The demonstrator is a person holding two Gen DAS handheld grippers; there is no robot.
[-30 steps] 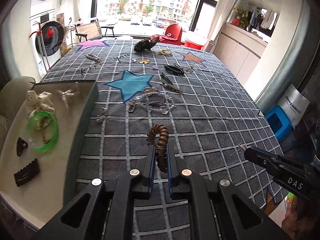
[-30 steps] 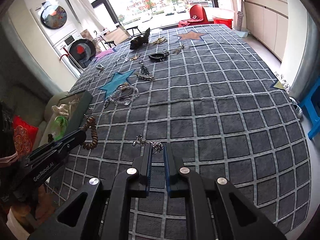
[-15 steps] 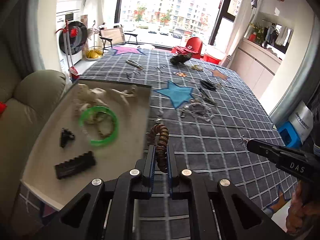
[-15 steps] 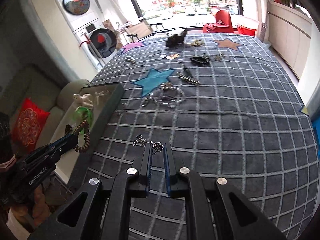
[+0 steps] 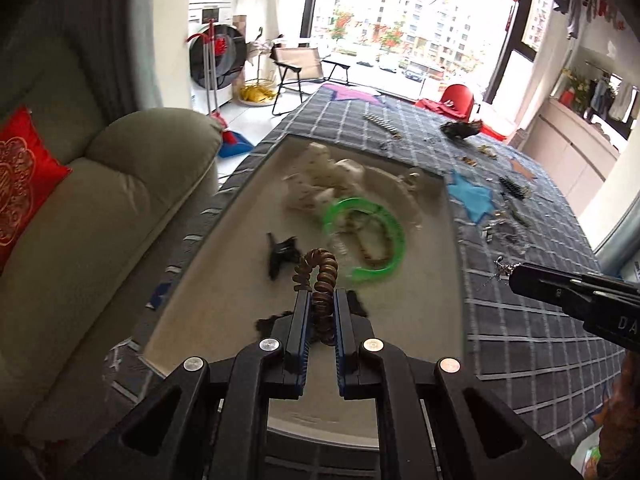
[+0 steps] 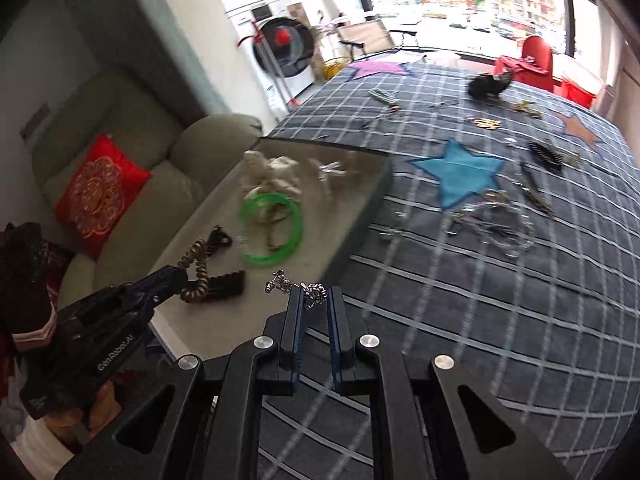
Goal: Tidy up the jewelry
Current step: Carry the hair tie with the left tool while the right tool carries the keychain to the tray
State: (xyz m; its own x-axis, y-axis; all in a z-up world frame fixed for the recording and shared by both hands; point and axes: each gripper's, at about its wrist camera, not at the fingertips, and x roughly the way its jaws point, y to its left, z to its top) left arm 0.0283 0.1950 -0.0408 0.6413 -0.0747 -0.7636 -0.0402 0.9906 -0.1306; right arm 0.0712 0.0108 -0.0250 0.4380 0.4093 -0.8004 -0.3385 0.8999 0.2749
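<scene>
My left gripper (image 5: 320, 300) is shut on a brown spiral hair tie (image 5: 318, 276) and holds it above the near part of the beige tray (image 5: 224, 280). It also shows in the right wrist view (image 6: 176, 280) with the hair tie (image 6: 196, 268). My right gripper (image 6: 314, 300) is shut on a small silver chain (image 6: 296, 288), held over the tray's right edge (image 6: 360, 220). In the tray lie a green bangle (image 5: 376, 240), black hair clips (image 5: 282, 256) and white pieces (image 5: 324, 180).
More jewelry lies scattered on the grey checked cloth: a silver chain pile (image 6: 492, 224), a black comb clip (image 6: 544, 156), a dark hair piece (image 6: 486, 84), gold bits (image 6: 486, 122). A blue star patch (image 6: 460, 172) marks the cloth. A grey sofa with red cushion (image 6: 98, 196) stands left.
Both grippers have swung left from the cloth toward the tray. The left one now holds the hair tie over the tray; the right one carries the chain to the tray's edge.
</scene>
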